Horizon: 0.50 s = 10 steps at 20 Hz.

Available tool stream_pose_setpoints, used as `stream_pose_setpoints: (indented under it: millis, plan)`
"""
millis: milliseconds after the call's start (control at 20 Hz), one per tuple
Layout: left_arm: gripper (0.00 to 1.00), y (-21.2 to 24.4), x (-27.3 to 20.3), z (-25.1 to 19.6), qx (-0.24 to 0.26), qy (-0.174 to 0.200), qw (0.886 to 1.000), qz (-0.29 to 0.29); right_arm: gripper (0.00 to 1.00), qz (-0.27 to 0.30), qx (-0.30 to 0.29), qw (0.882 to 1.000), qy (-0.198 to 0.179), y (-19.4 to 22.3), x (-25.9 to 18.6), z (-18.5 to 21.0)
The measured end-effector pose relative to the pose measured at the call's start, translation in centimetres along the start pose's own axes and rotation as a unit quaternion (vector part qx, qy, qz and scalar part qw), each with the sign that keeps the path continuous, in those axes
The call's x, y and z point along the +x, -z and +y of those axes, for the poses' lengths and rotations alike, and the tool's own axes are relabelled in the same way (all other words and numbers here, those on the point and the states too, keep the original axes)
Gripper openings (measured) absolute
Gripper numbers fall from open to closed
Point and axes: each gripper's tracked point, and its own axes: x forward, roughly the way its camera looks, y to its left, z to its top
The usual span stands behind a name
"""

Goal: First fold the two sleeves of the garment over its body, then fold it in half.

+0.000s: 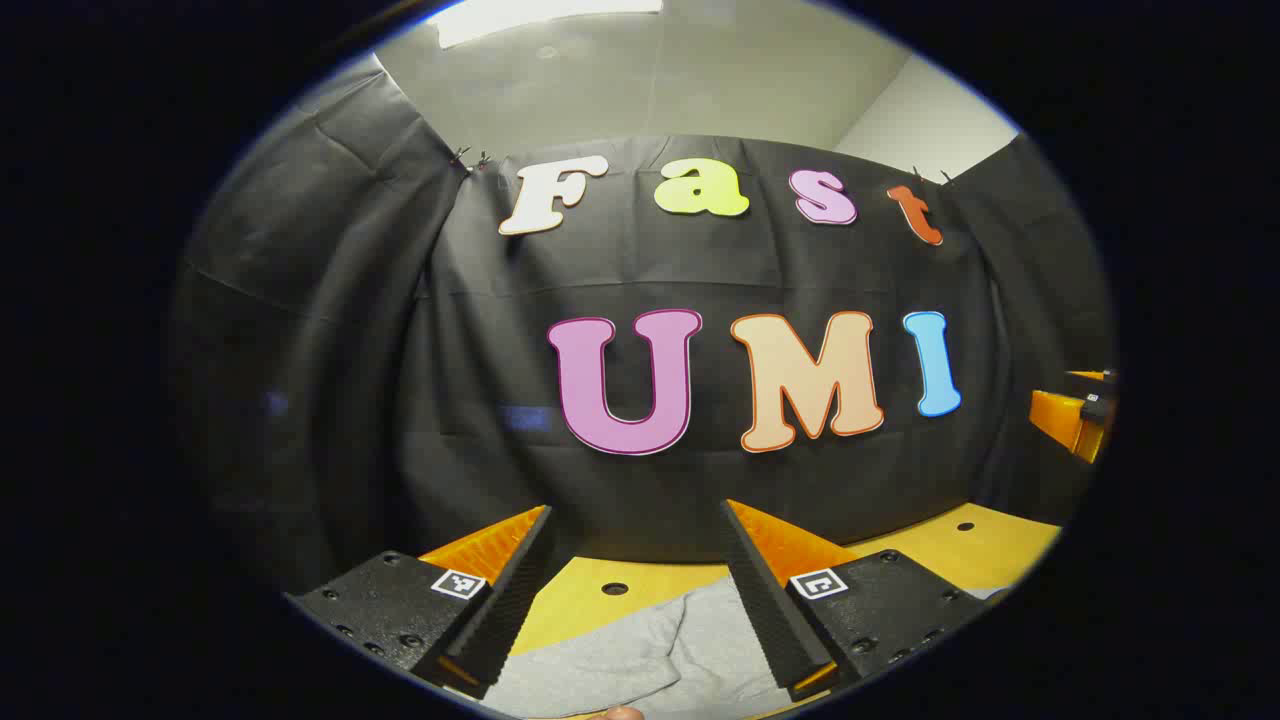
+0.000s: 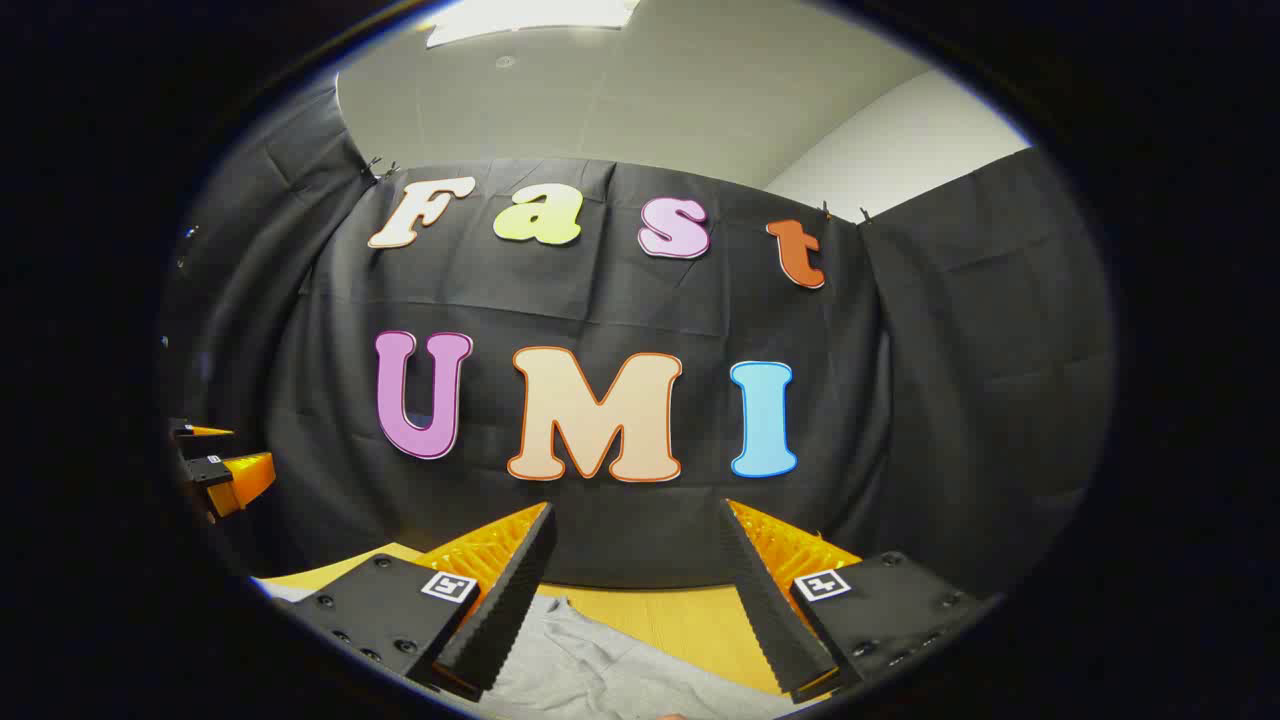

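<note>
Both grippers, left & right, jaws spread wide, nothing clamped, held above grey garment on yellow table.

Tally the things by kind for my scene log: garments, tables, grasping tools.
Grey garment: 1
Yellow table: 1
Tools: 2, left tool and right tool, both open above the garment
Total: 4
</note>
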Motion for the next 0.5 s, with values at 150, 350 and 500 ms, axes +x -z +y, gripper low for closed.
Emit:
stream_pose_setpoints:
  millis: [150,350,500]
  plan:
    - [0.94,0.44,-0.15,-0.02,-0.004,-0.001,1.000,0.006,0.99,0.000,0.001,1.000,0.000,0.00,-0.21,0.00]
    - [0.94,0.59,-0.03,0.01,-0.003,-0.001,1.000,0.007,0.99,-0.002,-0.002,1.000,0.000,0.03,-0.44,-0.07]
    - [0.94,0.73,0.21,-0.24,-0.004,0.001,1.000,0.007,0.99,-0.002,-0.002,1.000,-0.001,-0.02,-0.43,0.01]
